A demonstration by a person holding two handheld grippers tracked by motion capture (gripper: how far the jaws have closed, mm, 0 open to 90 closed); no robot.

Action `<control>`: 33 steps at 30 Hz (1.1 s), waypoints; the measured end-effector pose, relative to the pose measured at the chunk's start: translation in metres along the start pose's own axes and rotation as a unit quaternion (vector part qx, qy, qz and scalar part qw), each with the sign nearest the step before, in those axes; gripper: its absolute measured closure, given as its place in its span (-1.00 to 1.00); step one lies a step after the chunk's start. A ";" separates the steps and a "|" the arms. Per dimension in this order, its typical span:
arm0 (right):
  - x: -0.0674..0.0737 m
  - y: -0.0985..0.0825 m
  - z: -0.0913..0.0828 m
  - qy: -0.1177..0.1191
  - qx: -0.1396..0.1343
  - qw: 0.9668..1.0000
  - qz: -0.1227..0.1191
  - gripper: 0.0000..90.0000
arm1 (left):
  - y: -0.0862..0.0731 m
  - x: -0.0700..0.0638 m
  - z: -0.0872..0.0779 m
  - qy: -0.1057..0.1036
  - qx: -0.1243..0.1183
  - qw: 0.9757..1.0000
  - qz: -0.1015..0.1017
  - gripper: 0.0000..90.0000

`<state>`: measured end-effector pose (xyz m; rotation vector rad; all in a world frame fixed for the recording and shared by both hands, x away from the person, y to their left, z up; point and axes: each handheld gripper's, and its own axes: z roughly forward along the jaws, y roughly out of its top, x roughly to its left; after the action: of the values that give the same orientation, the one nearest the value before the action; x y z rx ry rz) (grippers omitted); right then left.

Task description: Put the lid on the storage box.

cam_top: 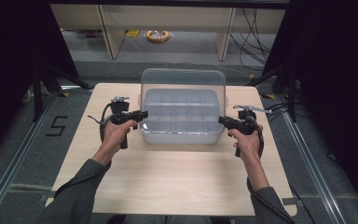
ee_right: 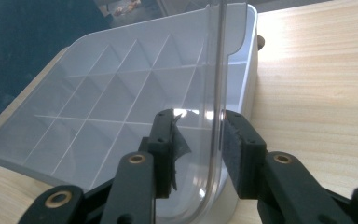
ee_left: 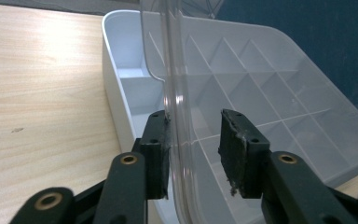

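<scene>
A pale grey box (cam_top: 182, 136) divided into several compartments sits at the middle of the wooden table. Its clear lid (cam_top: 182, 78) stands raised upright over the far side. My left gripper (cam_top: 142, 113) is at the box's left side. In the left gripper view its jaws (ee_left: 193, 154) straddle the lid's clear edge (ee_left: 177, 70); one pad (ee_left: 158, 149) lies against it and the other stands off. My right gripper (cam_top: 221, 120) is at the box's right side. There the lid's edge (ee_right: 216, 70) runs between its jaws (ee_right: 198, 149) with a gap on one side.
The table (cam_top: 168, 182) has bare wood in front of the box and on both sides. Beyond its far edge stand shelf legs (cam_top: 107, 32) and a yellow roll (cam_top: 157, 36) on the floor. Dark curtains and stand legs (cam_top: 42, 84) flank the table.
</scene>
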<state>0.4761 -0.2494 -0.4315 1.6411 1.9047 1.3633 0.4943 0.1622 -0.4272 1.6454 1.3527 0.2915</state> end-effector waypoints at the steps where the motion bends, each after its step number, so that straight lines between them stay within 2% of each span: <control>1: -0.001 0.000 0.000 -0.003 0.002 1.000 -0.001 0.48 | -0.001 0.001 0.001 -0.002 0.000 1.000 -0.003 0.38; 4: -0.001 -0.001 0.002 -0.002 0.003 1.000 0.002 0.48 | -0.002 0.005 0.002 -0.005 0.004 1.000 -0.009 0.37; 5: 0.003 -0.001 0.002 0.005 0.009 1.000 0.024 0.47 | -0.003 0.005 0.003 -0.006 0.001 1.000 -0.012 0.36; 7: 0.003 -0.001 0.004 -0.003 0.011 1.000 0.023 0.46 | -0.003 0.005 0.003 -0.004 -0.001 1.000 -0.012 0.35; 8: 0.000 -0.001 0.005 0.003 0.008 1.000 0.008 0.45 | -0.003 0.004 0.003 -0.001 -0.001 1.000 -0.009 0.35; 10: -0.001 -0.001 0.007 -0.006 0.006 1.000 0.003 0.45 | -0.003 0.005 0.004 0.001 0.000 1.000 -0.007 0.34; 13: -0.001 -0.002 0.007 -0.005 0.004 1.000 0.004 0.45 | -0.004 0.005 0.005 0.003 0.000 1.000 -0.007 0.32; 14: 0.003 -0.002 0.006 -0.003 0.009 0.999 0.031 0.44 | -0.004 0.005 0.006 0.004 -0.001 1.000 -0.007 0.32; 15: 0.003 -0.002 0.006 0.002 0.009 0.999 0.035 0.44 | -0.005 0.005 0.006 0.005 0.001 1.000 -0.006 0.32; 16: 0.003 -0.002 0.008 -0.004 0.011 1.000 0.029 0.43 | -0.005 0.005 0.007 0.006 0.000 1.000 -0.006 0.31; 18: 0.005 -0.002 0.007 -0.003 0.016 0.999 0.038 0.41 | -0.006 0.005 0.008 0.008 0.001 1.000 -0.004 0.30; 19: 0.000 -0.002 0.011 -0.005 0.009 1.000 0.010 0.40 | -0.006 0.006 0.009 0.010 0.000 1.000 -0.004 0.29; 20: 0.000 -0.002 0.011 -0.005 0.009 1.000 0.010 0.40 | -0.006 0.006 0.008 0.014 0.008 1.000 0.004 0.29; 21: -0.001 -0.003 0.011 -0.004 0.009 1.000 0.011 0.40 | -0.007 0.006 0.010 0.015 0.003 1.000 -0.002 0.28; 22: -0.001 -0.003 0.012 -0.004 0.009 1.000 0.017 0.39 | -0.007 0.007 0.010 0.014 0.007 1.000 -0.002 0.28; 23: 0.002 -0.004 0.011 -0.002 0.013 0.999 0.036 0.39 | -0.007 0.007 0.010 0.013 0.005 1.000 -0.006 0.28; 26: 0.003 -0.004 0.012 -0.001 0.015 0.999 0.048 0.39 | -0.008 0.007 0.011 0.012 0.003 1.000 -0.011 0.28; 27: 0.002 -0.004 0.012 -0.002 0.013 0.999 0.043 0.38 | -0.008 0.008 0.011 0.013 0.007 1.000 -0.007 0.28; 28: -0.002 -0.004 0.014 -0.003 0.007 1.000 0.017 0.38 | -0.009 0.008 0.011 0.013 0.002 1.000 -0.013 0.27; 29: -0.002 -0.004 0.014 -0.003 0.007 1.000 0.017 0.38 | -0.009 0.008 0.012 0.014 0.004 1.000 -0.012 0.27; 30: 0.003 -0.004 0.013 -0.003 0.016 0.999 0.046 0.37 | -0.009 0.008 0.012 0.013 0.003 1.000 -0.015 0.26; 31: 0.003 -0.004 0.013 -0.003 0.016 0.999 0.046 0.37 | -0.010 0.008 0.013 0.021 0.005 1.000 -0.006 0.26; 32: 0.001 -0.004 0.014 -0.004 0.015 0.999 0.038 0.37 | -0.010 0.006 0.012 0.045 0.010 0.998 0.034 0.35; 33: 0.001 -0.004 0.013 0.008 0.015 0.998 0.053 0.33 | -0.012 0.004 0.014 0.061 0.016 0.996 0.061 0.45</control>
<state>0.4830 -0.2417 -0.4412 1.7737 1.8789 1.3981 0.4976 0.1575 -0.4451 1.7633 1.3554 0.4505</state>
